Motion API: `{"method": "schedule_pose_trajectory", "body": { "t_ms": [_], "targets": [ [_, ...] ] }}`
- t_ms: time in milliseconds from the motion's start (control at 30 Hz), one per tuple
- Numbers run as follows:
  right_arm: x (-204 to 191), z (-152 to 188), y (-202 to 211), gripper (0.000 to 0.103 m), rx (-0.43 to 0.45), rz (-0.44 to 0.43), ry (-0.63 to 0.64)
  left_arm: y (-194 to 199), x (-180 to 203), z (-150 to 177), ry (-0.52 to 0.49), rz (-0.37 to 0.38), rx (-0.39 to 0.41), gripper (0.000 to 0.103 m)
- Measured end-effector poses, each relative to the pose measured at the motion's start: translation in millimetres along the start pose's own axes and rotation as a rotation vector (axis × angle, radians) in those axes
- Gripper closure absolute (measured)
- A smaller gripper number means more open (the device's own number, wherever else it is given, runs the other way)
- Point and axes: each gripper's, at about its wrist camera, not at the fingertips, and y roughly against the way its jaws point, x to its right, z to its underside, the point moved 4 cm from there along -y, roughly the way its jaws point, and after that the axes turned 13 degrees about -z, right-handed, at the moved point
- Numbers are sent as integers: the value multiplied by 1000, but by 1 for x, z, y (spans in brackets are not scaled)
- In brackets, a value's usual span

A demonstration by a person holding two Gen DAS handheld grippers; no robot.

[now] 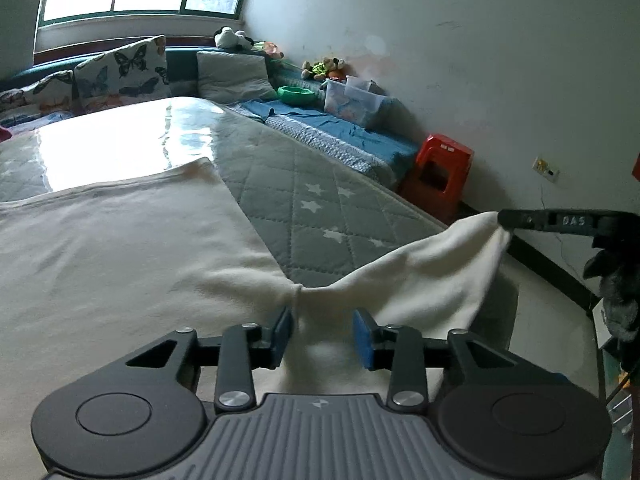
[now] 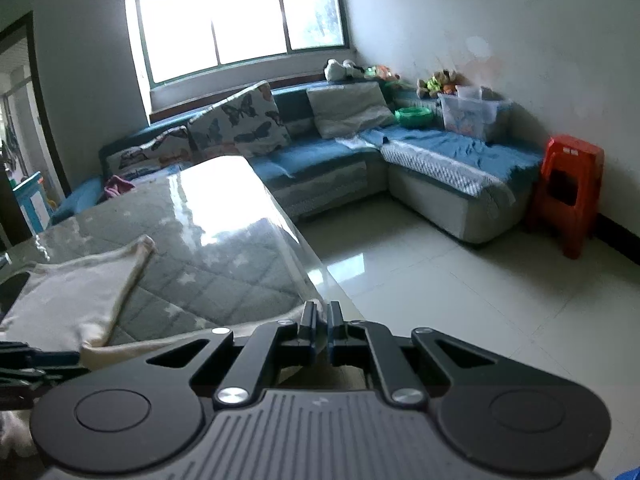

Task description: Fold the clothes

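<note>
A cream garment (image 1: 120, 248) lies spread on the quilted table cover (image 1: 312, 184). My left gripper (image 1: 324, 336) is open, its blue pads on either side of a bunched fold of the cloth. My right gripper (image 1: 505, 219) comes in from the right, shut on the garment's raised corner, which it holds lifted off the table edge. In the right wrist view the right gripper (image 2: 321, 314) has its jaws closed on a thin edge of the cream garment (image 2: 76, 292).
The table has a glossy transparent cover (image 2: 224, 200). A blue corner sofa (image 2: 440, 160) with butterfly cushions (image 2: 240, 120) stands behind. A red plastic stool (image 2: 568, 192) stands by the wall. A clear storage box (image 2: 468, 114) sits on the sofa. Tiled floor (image 2: 460, 280) lies to the right.
</note>
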Motion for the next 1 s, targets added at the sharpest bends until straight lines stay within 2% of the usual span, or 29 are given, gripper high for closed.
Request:
{"method": "schedule_pose_trajectory", "body": {
  "t_ms": [233, 600, 767, 1000],
  "targets": [
    [-33, -26, 22, 99, 56, -47, 65, 27, -13, -2, 39, 23, 44, 64],
    [-152, -76, 32, 99, 95, -254, 301, 77, -60, 32, 87, -39, 54, 60],
    [-223, -78, 10, 99, 56, -382, 419, 97, -76, 45, 120, -60, 80, 55],
    [-323, -38, -41, 99, -85, -585, 537, 120, -108, 64, 201, -127, 92, 55]
  ]
}}
